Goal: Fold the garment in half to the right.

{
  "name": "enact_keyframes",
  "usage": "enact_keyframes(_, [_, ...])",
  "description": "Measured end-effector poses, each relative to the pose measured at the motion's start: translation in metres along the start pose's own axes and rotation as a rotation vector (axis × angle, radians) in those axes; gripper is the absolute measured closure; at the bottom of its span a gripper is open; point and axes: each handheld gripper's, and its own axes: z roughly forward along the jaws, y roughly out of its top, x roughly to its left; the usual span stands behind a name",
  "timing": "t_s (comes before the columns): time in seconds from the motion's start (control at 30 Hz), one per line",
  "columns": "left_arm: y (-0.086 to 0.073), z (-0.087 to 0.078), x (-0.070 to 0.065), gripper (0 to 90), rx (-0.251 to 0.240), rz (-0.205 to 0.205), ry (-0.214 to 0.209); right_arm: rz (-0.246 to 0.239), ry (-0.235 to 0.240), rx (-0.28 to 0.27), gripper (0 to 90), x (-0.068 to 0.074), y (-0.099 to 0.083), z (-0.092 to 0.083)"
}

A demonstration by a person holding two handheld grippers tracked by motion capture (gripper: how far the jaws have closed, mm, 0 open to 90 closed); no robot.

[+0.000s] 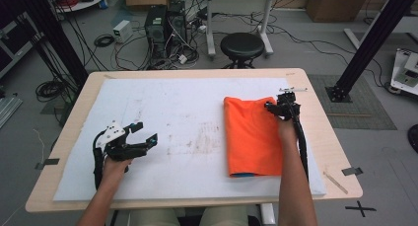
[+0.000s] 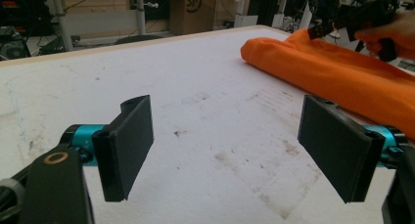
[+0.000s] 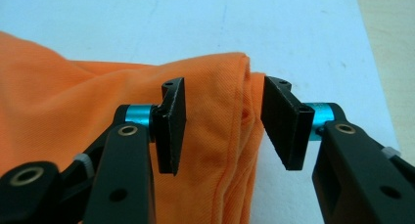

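Orange folded cloth (image 1: pixel 251 137) lies on the right half of the white mat (image 1: pixel 162 137). Right gripper (image 3: pixel 222 121) at its far right corner, jaws apart astride the folded edge, pads not pressing. Left gripper (image 2: pixel 225 150) well apart over bare mat, jaws wide, nothing between.

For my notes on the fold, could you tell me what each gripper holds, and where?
Nothing is held. The right gripper straddles the orange cloth's folded edge, pads not pressing; the left gripper is open over the white mat.
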Motion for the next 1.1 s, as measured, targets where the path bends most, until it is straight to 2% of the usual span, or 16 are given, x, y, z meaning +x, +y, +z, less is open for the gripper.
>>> enact_keyframes(0.07, [0.001,-0.001,0.003,20.7,-0.004,-0.003,0.01,0.025,0.0,-0.006,55.8,-0.001,-0.001,0.003])
enact_keyframes(0.17, [0.001,-0.001,0.008,20.7,-0.008,-0.019,0.023,0.012,-0.002,-0.001,63.3,-0.002,-0.001,0.009])
enact_keyframes(0.2, [0.001,0.0,0.009,20.8,-0.006,-0.022,0.025,0.008,-0.001,0.008,67.7,-0.003,0.0,0.011])
enact_keyframes(0.27, [0.002,0.002,0.01,20.8,-0.004,-0.025,0.029,-0.002,0.023,0.006,84.9,-0.004,0.0,0.012])
enact_keyframes(0.3, [0.002,0.003,0.011,20.7,-0.005,-0.025,0.029,-0.017,0.021,-0.004,88.1,-0.004,0.0,0.011])
enact_keyframes(0.37, [0.004,0.004,0.011,20.8,-0.006,-0.02,0.03,-0.029,0.018,-0.027,88.8,-0.005,0.002,0.009])
enact_keyframes(0.47, [0.005,0.005,0.012,20.8,-0.012,-0.024,0.034,-0.038,-0.044,-0.025,89.1,-0.008,0.002,0.004])
enact_keyframes(0.53, [0.006,0.006,0.013,20.8,-0.012,-0.032,0.036,-0.038,-0.091,-0.027,89.1,-0.011,0.001,0.001])
enact_keyframes(0.6, [0.006,0.006,0.014,20.8,-0.012,-0.032,0.039,-0.013,-0.074,-0.003,88.4,-0.015,-0.001,0.002])
enact_keyframes(0.63, [0.006,0.006,0.014,20.7,-0.012,-0.036,0.036,-0.016,-0.059,0.016,85.2,-0.017,-0.002,0.005])
enact_keyframes(0.67, [0.006,0.006,0.013,20.8,-0.012,-0.036,0.035,-0.016,-0.067,0.012,76.1,-0.016,-0.002,0.005])
enact_keyframes(0.7, [0.006,0.006,0.013,20.8,-0.012,-0.036,0.034,0.006,-0.067,-0.005,70.0,-0.016,-0.003,0.003])
enact_keyframes(0.77, [0.006,0.007,0.014,20.8,-0.01,-0.036,0.032,0.034,-0.048,-0.037,66.0,-0.015,-0.001,-0.001])
enact_keyframes(0.87, [0.006,0.008,0.014,20.8,-0.012,-0.042,0.032,-0.01,-0.073,-0.083,60.0,-0.01,0.003,-0.012])
enact_keyframes(1.0, [0.006,0.009,0.013,20.8,-0.014,-0.048,0.028,-0.032,-0.065,-0.133,56.1,-0.006,0.007,-0.023])
enact_keyframes(1.1, [0.005,0.012,0.012,20.7,-0.011,-0.046,0.021,-0.022,0.009,-0.114,55.5,-0.005,0.006,-0.023])
